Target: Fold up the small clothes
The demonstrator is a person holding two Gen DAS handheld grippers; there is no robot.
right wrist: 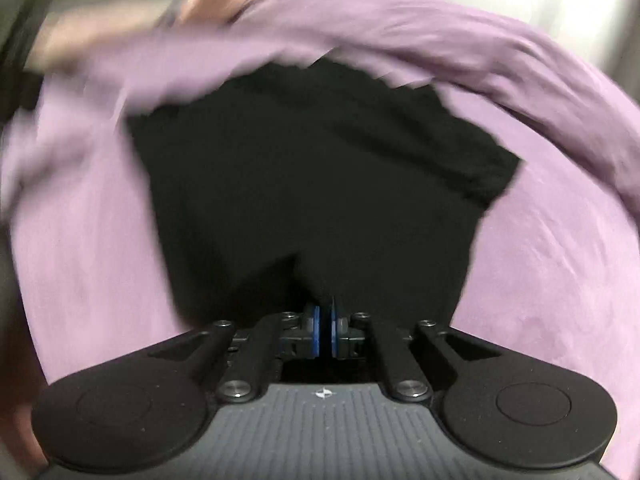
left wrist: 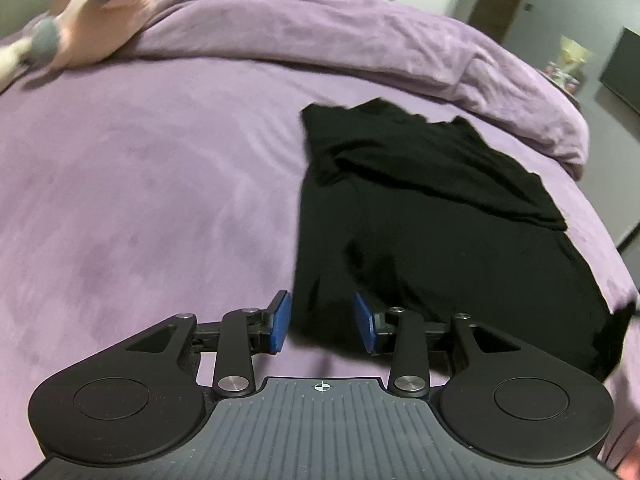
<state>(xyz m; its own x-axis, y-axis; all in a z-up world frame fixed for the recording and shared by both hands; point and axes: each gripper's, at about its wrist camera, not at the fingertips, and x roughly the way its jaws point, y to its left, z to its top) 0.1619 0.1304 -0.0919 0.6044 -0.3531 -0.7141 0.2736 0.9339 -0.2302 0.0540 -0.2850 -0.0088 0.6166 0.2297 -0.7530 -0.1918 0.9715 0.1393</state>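
On the bed: a black, soft-knit small garment (left wrist: pixel 448 216) is lying spread across a purple, velvety bedspread (left wrist: pixel 140 184), with its upper part folded over in creases.
Left gripper (left wrist: pixel 323 326): it is hovering low at the garment's near left corner, its blue-padded fingers (left wrist: pixel 280 322) standing spread apart; black cloth is showing in the gap between them, but the pads are not closing on it.
Right gripper (right wrist: pixel 325 332): its two blue pads (right wrist: pixel 316 332) are pressed nearly together, and they are pinching a bunched peak of the black garment (right wrist: pixel 312 168) at its near hem.
Cloth at the right gripper: the fabric is rising from the bedspread (right wrist: pixel 560 280) into a narrow ridge that is running straight into the clamped pads.
Sharpness: the right wrist view is smearing heavily, so the far edge of the garment is hard to read there.
Far left of the bed: a pink plush toy with grey rounded tips (left wrist: pixel 92 12) is lying on the cover, well apart from the garment and blurred.
Far side: a rumpled purple duvet roll (left wrist: pixel 360 36) is lying along the bed just beyond the garment's top edge.
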